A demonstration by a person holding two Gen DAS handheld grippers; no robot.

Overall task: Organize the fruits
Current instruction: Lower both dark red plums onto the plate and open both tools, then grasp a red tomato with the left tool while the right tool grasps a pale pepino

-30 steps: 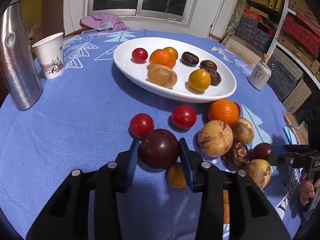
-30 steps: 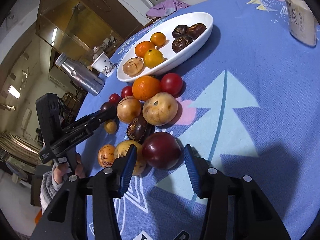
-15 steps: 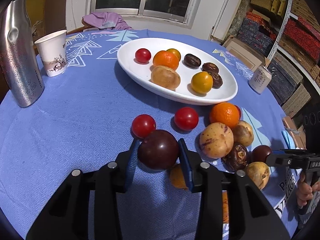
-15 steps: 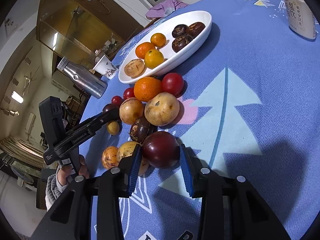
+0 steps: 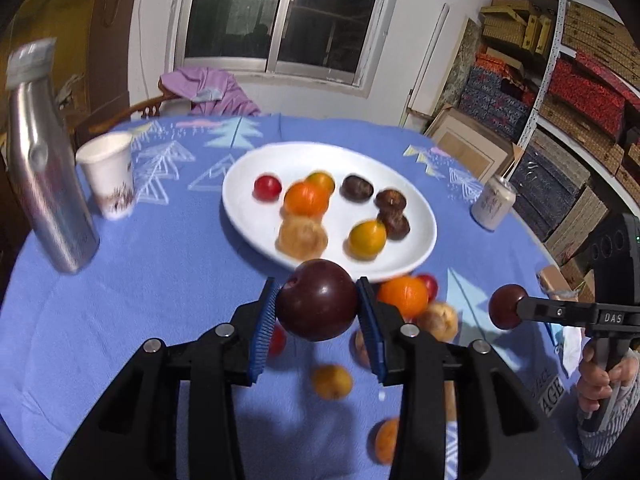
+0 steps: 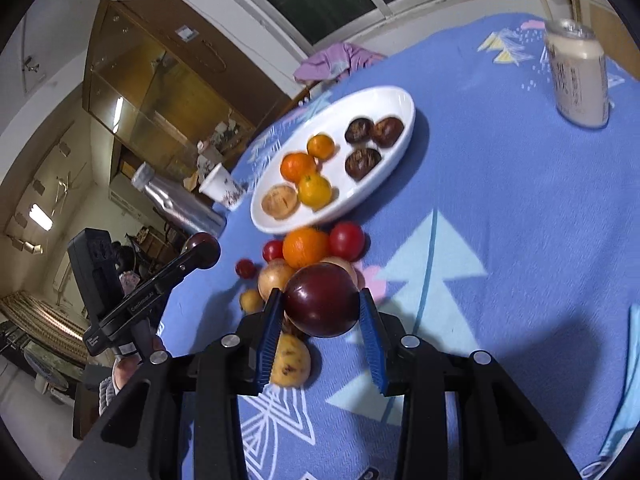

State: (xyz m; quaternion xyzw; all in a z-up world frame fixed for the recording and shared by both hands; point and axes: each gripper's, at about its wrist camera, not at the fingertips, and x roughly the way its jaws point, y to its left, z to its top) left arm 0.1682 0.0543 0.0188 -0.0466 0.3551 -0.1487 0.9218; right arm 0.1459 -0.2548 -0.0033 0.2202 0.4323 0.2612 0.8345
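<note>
— That dark purple round plum (image 5: 317,300): glossy, smooth skin. The white oval plate (image 5: 256,216) looks like glazed ceramic.

— And the blue tablecloth (image 5: 160,272) is matt woven cloth. The tall silver bottle (image 5: 40,172) is brushed metal, beside a white paper cup (image 5: 108,176).

Indoor light comes from overhead; the window (image 5: 288,12) is dark and mirrors a lamp. Fruit on the white plate (image 5: 424,236) is smeared by motion blur, as is the metal bottle (image 5: 40,160). Soft shadows fall on the blue worktop (image 6: 520,220) below the plate. Fisheye bending curves both views, with black corners.
</note>
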